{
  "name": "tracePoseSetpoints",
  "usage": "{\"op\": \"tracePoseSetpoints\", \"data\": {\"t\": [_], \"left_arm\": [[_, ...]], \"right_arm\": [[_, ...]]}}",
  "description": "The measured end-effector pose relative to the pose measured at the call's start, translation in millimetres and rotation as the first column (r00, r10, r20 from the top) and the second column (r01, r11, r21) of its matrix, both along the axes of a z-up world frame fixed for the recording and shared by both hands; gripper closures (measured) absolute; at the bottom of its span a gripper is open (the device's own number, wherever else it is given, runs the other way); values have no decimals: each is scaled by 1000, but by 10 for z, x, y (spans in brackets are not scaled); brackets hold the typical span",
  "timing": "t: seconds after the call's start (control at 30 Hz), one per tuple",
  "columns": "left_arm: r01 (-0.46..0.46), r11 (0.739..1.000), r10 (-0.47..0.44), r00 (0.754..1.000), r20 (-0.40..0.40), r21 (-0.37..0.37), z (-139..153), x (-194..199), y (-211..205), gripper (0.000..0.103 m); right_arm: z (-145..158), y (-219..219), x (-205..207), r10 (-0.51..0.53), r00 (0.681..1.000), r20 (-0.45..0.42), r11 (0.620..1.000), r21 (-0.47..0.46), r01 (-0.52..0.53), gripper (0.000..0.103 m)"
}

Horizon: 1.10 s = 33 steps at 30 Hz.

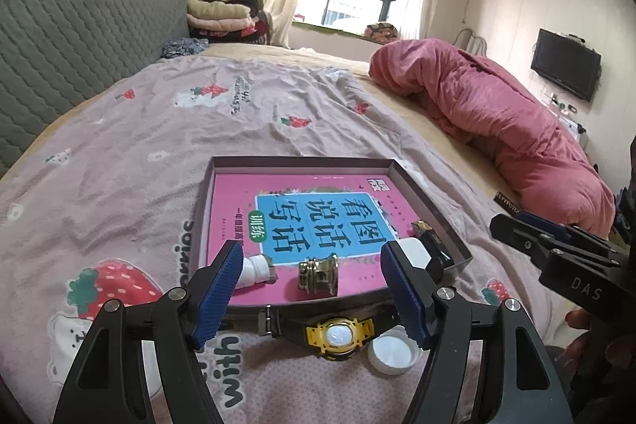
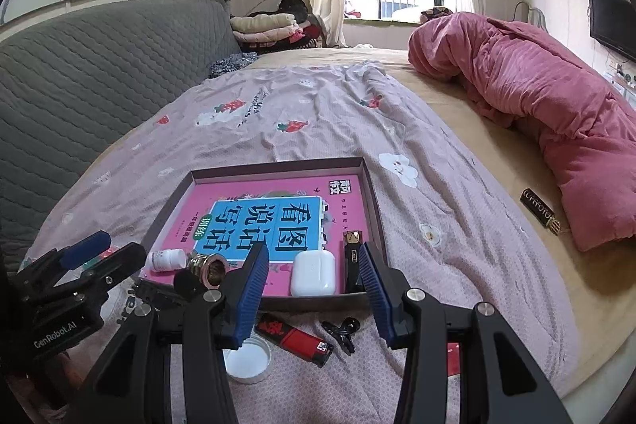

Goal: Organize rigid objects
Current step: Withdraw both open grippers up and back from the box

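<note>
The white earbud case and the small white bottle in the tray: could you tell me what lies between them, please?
A brass-coloured threaded fitting lies between the earbud case and bottle, clearest in the right wrist view.

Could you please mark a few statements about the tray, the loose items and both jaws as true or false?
1. The white earbud case lies inside the tray. True.
2. The yellow watch lies inside the tray. False: it lies on the bedsheet, outside the near rim.
3. The red lighter is on the bedsheet in front of the tray. True.
4. The left gripper is clamped on the white bottle. False: its jaws stand open and empty.
5. The right gripper holds the white cap. False: the cap lies on the bedsheet.
</note>
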<state>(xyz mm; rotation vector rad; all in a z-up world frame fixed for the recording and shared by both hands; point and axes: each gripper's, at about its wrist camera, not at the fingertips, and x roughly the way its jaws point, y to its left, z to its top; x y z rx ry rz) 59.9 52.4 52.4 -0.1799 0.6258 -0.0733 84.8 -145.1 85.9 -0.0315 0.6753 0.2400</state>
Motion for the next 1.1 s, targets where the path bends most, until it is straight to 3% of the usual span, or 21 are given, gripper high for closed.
{"op": "tracePoseSetpoints", "data": {"t": [1.1], "left_arm": [[35, 998, -35, 999, 4, 45, 240, -417, -349, 30]], "right_arm": [[197, -186, -161, -4, 999, 52, 996, 94, 0, 56]]}}
